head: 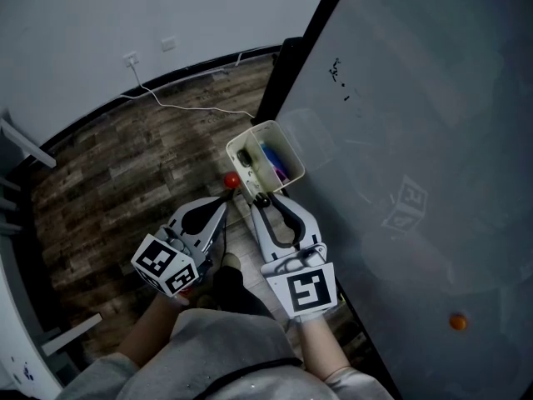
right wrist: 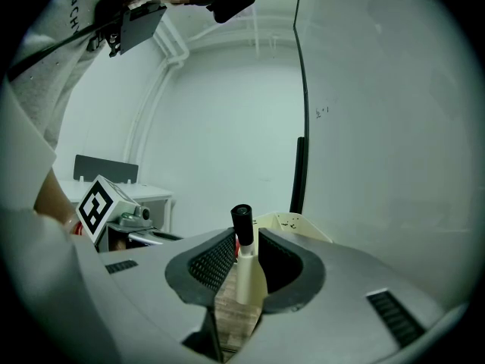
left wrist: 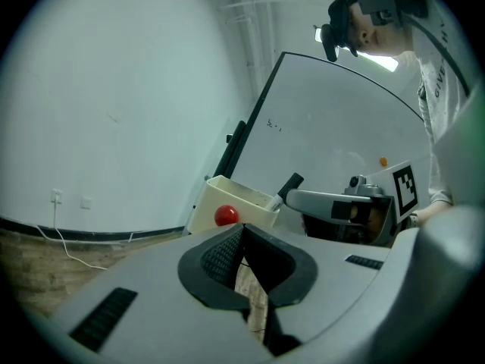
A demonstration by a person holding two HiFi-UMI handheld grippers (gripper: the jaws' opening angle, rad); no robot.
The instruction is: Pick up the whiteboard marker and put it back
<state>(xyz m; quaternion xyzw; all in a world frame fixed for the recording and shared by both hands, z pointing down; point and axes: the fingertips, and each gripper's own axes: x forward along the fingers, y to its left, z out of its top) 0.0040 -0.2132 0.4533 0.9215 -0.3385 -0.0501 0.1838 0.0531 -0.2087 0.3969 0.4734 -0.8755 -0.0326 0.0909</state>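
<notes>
Whiteboard (head: 416, 140) across the right of the head view, grey, black-edged, a few dark specks near its top. Wood-plank floor (head: 125, 182) to the left, below a white wall, with a white cable (head: 183, 102) trailing over it. Left claw (head: 226, 197) and right claw (head: 261, 198) side by side, both aimed at the cream pen box (head: 246, 133) at the board's edge. Left claw's pads together at the tips, nothing between them. Right claw closed on the whiteboard marker (right wrist: 246, 271), held upright just short of the box, black cap on top and leaning slightly toward the left pad. Blue marker (head: 275, 161) lying inside the box. Red ball (head: 231, 179) just beside the box's near corner. Orange dot (head: 457, 322) low on the board.
</notes>
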